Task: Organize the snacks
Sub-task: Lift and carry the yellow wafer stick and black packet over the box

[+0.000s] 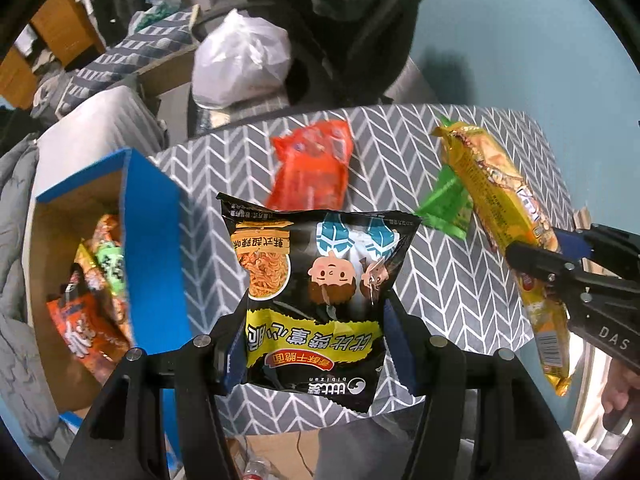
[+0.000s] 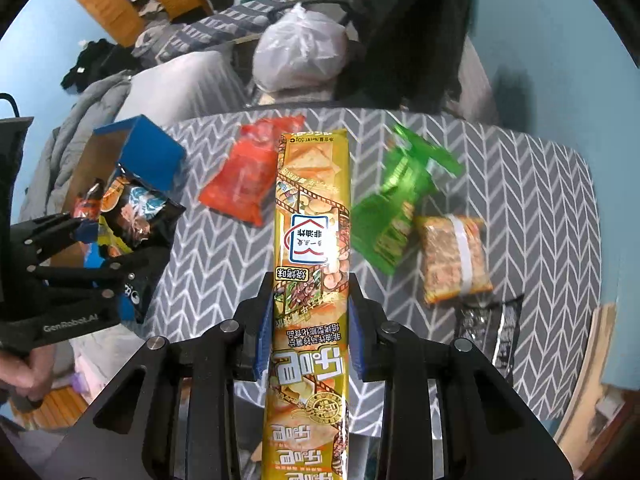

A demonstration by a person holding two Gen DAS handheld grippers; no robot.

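While both hands are up off the tabletop (image 1: 460, 280), each tool has a snack in it. The left tool (image 1: 314, 354) is clamped on a black noodle bag (image 1: 316, 280), pinching it by its two side edges — the bag hangs in the air over the grey zigzag cloth, just beside the blue box (image 1: 156, 240). The right tool (image 2: 310, 334) is squeezed tight on a long yellow cracker pack (image 2: 312, 240), near its middle, so the pack sticks out both ways.

I think the step in hand is carrying these two snacks to the box. A few snacks are already inside it.

Next, the black noodle bag needs to go over the open top of the box and be let go so it drops in. The yellow pack is long — it may need to be turned to fit.

Other snacks wait on the tabletop: an orange bag (image 2: 244, 176), a green bag (image 2: 396, 208), a small brown packet (image 2: 454, 258) and a dark packet (image 2: 496, 328) near the edge.
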